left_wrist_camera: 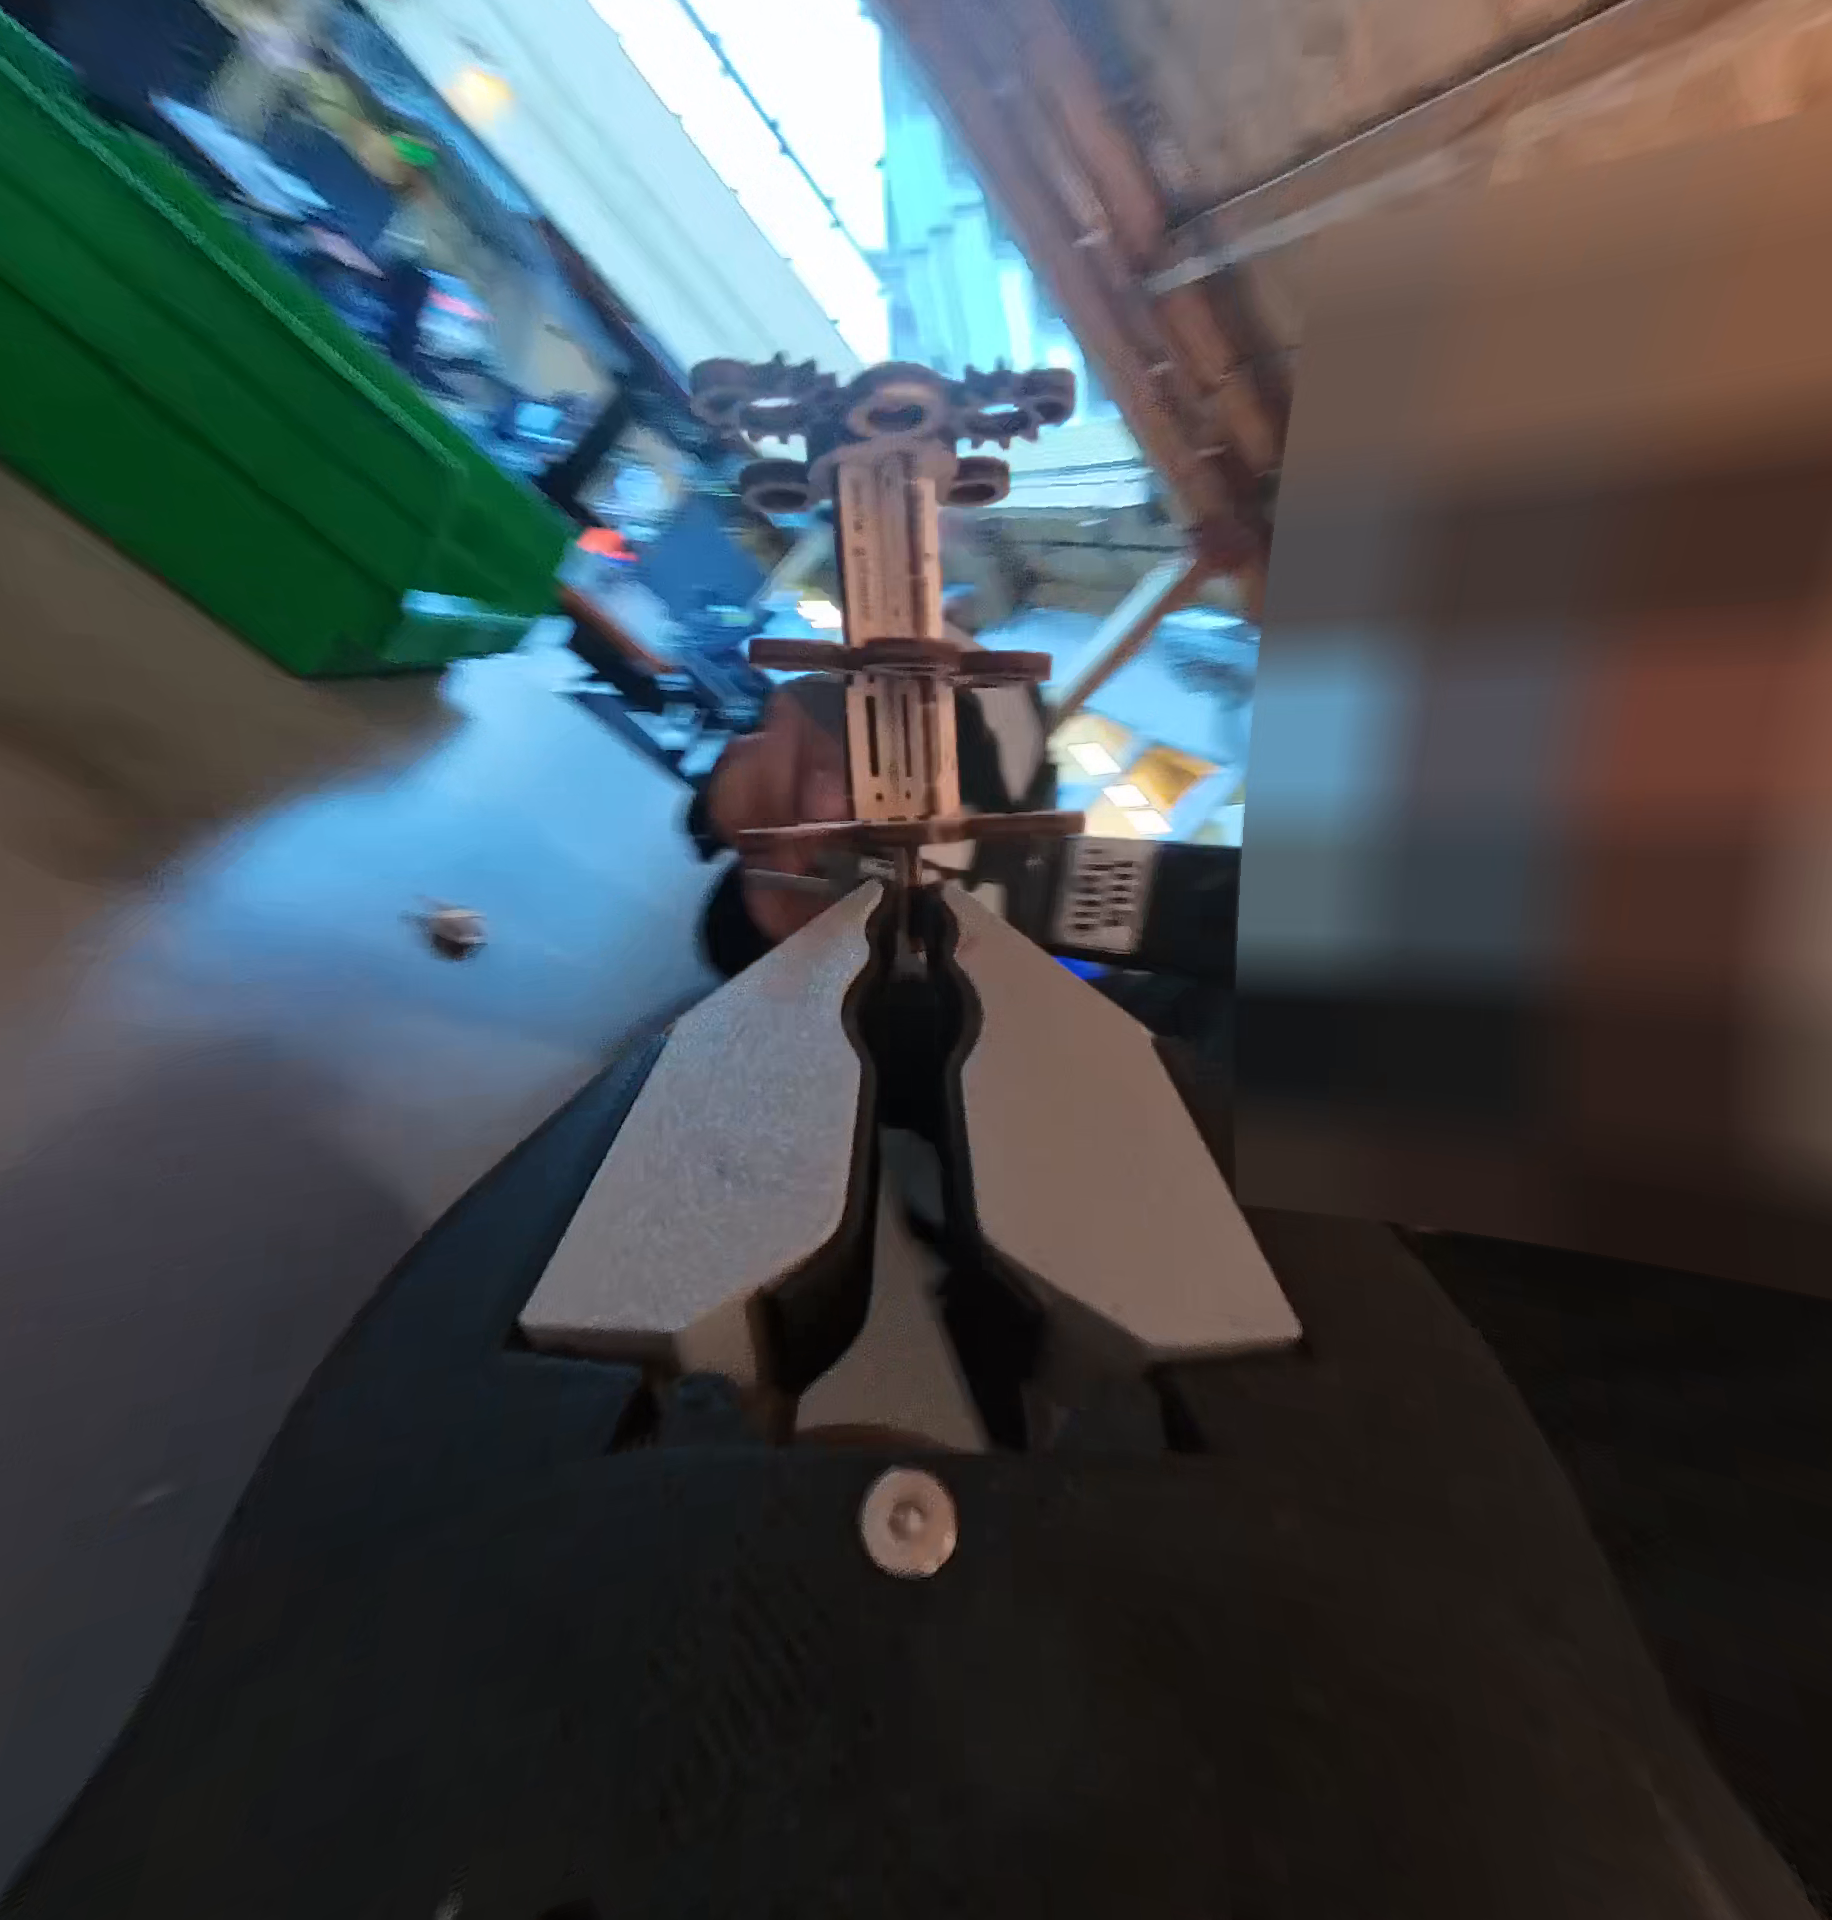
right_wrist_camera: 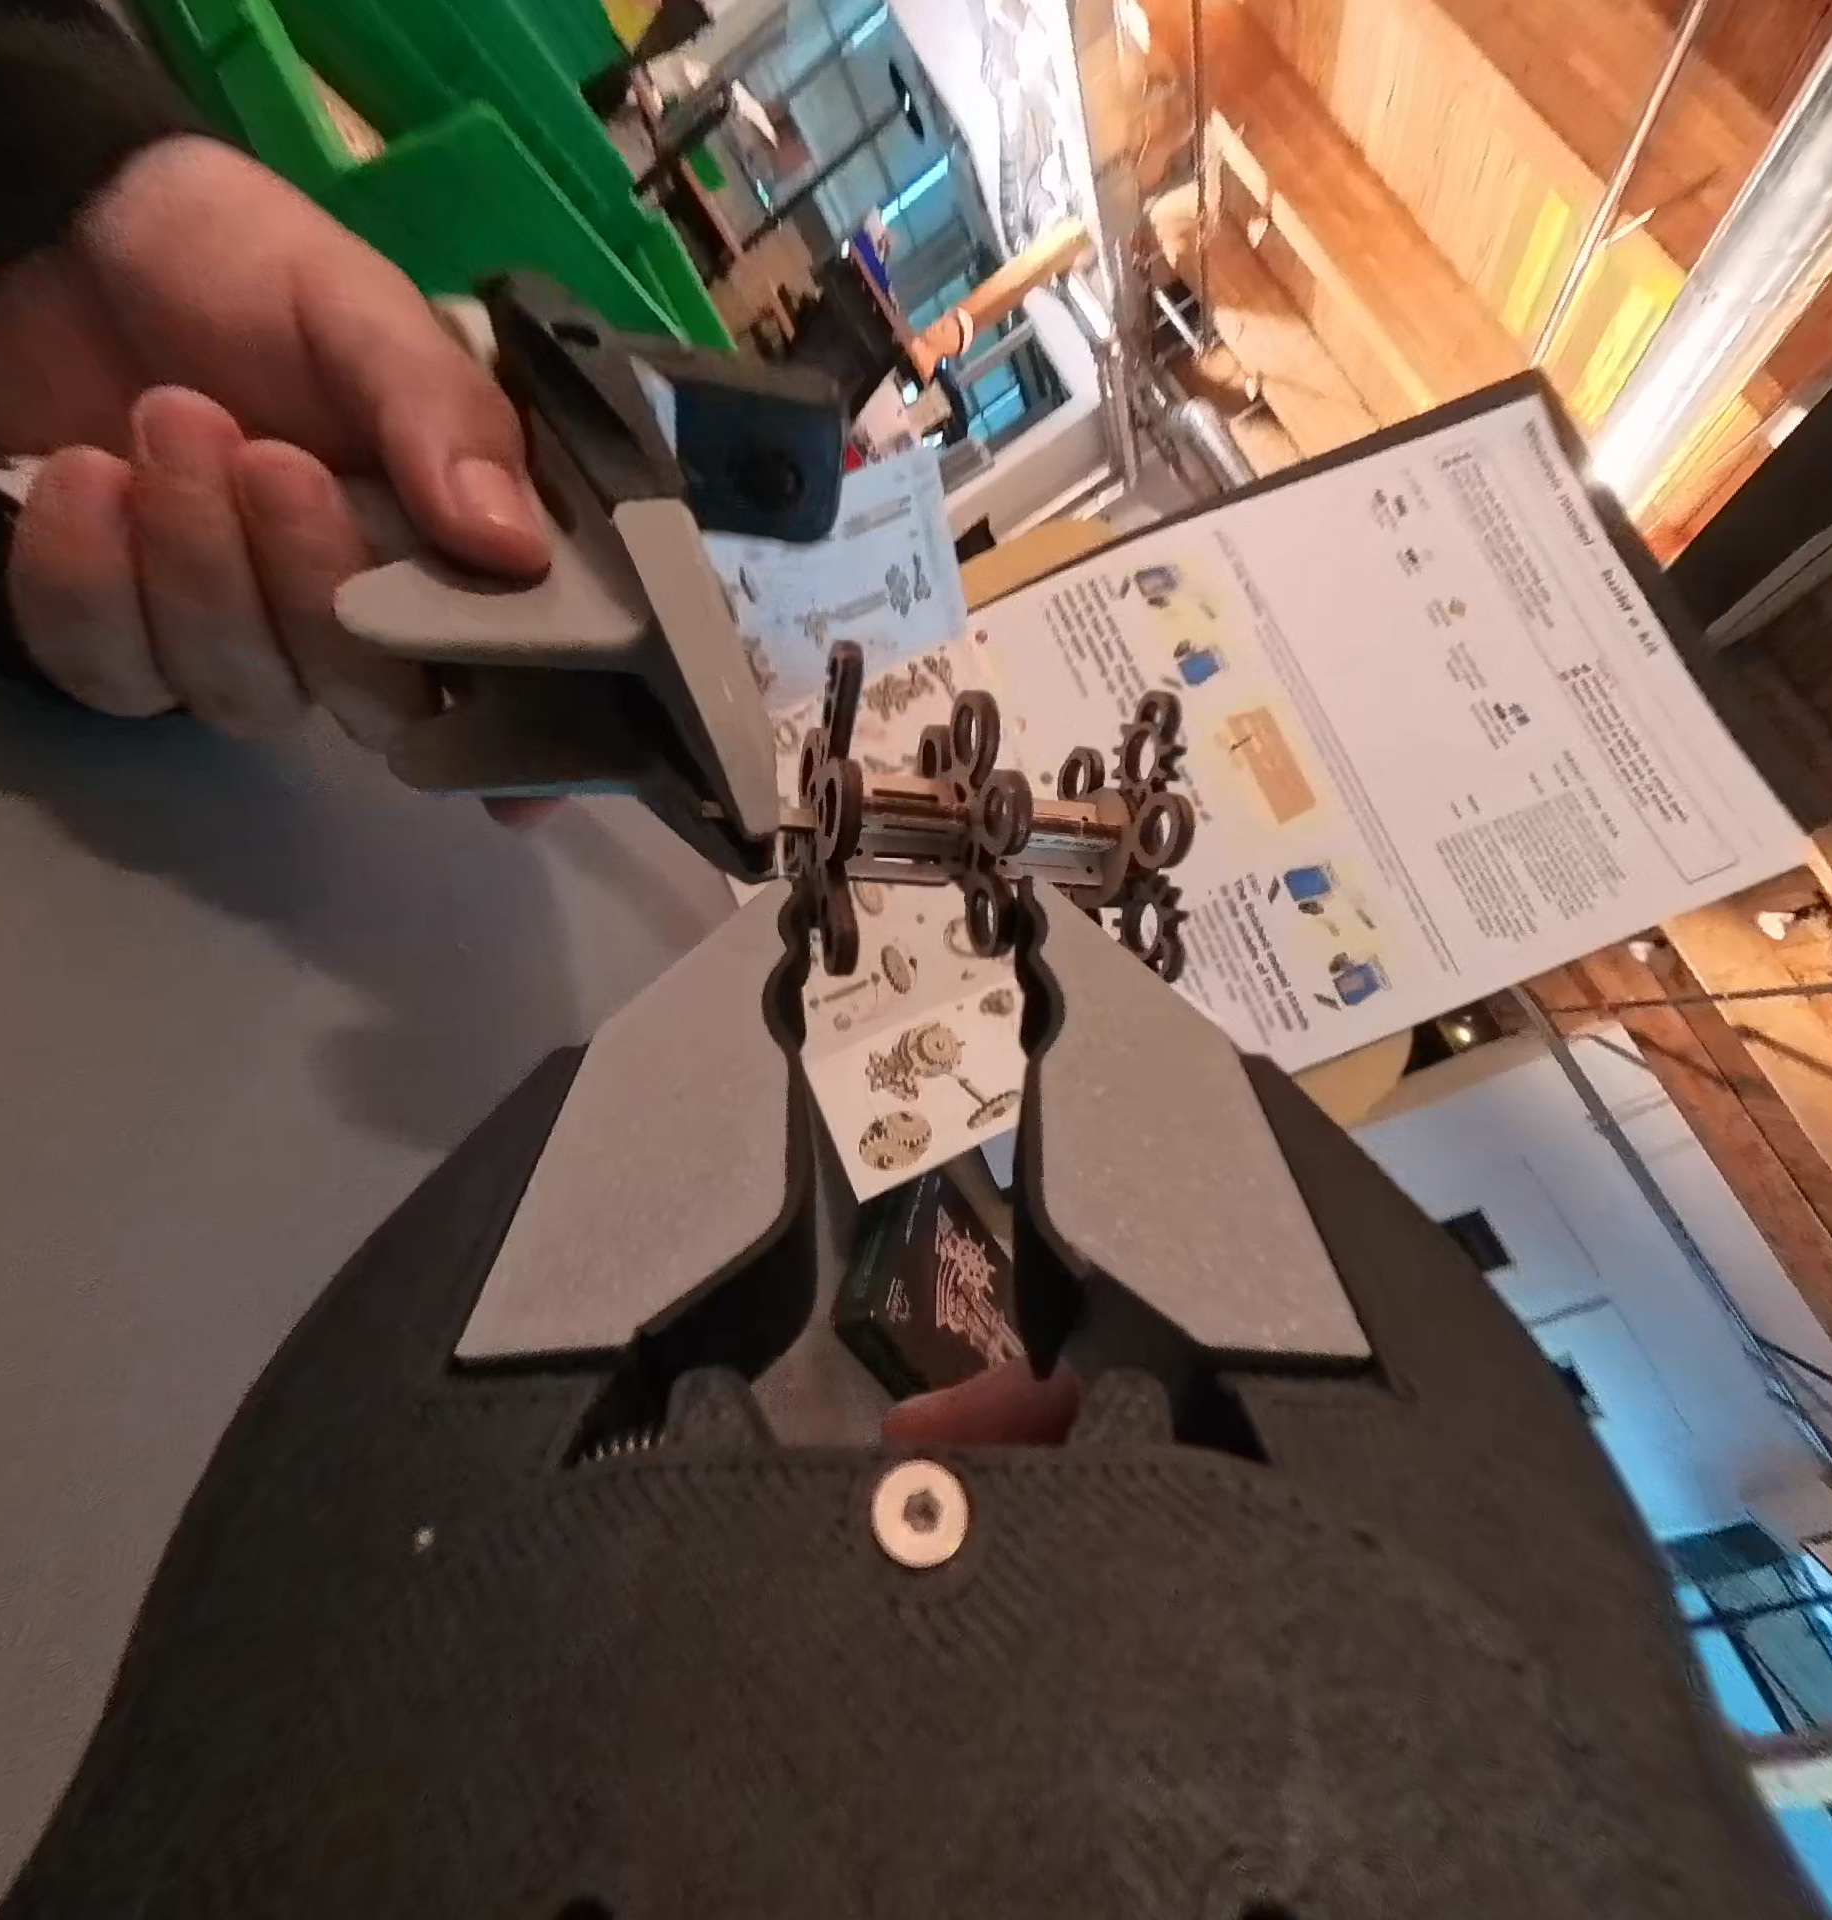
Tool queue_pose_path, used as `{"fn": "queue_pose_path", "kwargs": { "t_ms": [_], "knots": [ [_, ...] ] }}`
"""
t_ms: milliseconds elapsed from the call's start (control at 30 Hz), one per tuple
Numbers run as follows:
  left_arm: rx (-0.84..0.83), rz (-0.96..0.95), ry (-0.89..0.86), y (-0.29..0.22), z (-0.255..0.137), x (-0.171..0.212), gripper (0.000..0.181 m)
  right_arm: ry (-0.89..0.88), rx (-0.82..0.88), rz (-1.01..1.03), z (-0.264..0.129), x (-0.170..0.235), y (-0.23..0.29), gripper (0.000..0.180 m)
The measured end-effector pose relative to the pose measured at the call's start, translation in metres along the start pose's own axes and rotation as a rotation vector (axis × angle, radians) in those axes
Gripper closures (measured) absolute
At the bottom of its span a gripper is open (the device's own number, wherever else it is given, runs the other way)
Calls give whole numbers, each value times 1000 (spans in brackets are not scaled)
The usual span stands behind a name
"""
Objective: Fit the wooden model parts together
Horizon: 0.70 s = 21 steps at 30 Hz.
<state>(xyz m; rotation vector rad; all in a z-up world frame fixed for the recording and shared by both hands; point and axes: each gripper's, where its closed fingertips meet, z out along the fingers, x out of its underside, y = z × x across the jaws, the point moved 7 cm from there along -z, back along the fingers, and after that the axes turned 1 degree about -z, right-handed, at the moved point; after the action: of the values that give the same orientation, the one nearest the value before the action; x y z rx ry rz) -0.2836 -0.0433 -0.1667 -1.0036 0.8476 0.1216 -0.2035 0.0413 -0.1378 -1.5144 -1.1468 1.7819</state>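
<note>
The wooden model [left_wrist_camera: 896, 623] is a pale slotted shaft carrying dark rosette discs and gears. My left gripper [left_wrist_camera: 907, 899] is shut on the shaft's near end, and the model sticks straight out ahead of it. In the right wrist view the model [right_wrist_camera: 979, 821] lies level in the air. The left gripper [right_wrist_camera: 761, 831], held by a hand [right_wrist_camera: 268, 468], grips its left end. My right gripper [right_wrist_camera: 912, 914] is open just below the shaft. Its fingertips [right_wrist_camera: 1037, 925] stand on either side of the stretch between the first two discs. I cannot tell whether they touch it.
A clipboard with a printed sheet [right_wrist_camera: 1411, 675] stands behind the model, with a picture leaflet [right_wrist_camera: 907, 1091] and a dark box [right_wrist_camera: 933, 1299] below it. Green crates [right_wrist_camera: 496, 218] are at the back left [left_wrist_camera: 164, 416]. A small wooden piece [left_wrist_camera: 455, 928] lies on the grey table [left_wrist_camera: 164, 1039].
</note>
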Motion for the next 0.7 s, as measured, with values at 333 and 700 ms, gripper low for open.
{"fn": "queue_pose_path", "kwargs": {
  "t_ms": [333, 700],
  "knots": [
    [-288, 150, 30, 14, -4, -3, 181, 70, -85, 144, 12, 24, 3, 142],
    [-530, 281, -6, 20, -35, -20, 181, 64, -251, 466, 17, 57, -4, 135]
  ]
}}
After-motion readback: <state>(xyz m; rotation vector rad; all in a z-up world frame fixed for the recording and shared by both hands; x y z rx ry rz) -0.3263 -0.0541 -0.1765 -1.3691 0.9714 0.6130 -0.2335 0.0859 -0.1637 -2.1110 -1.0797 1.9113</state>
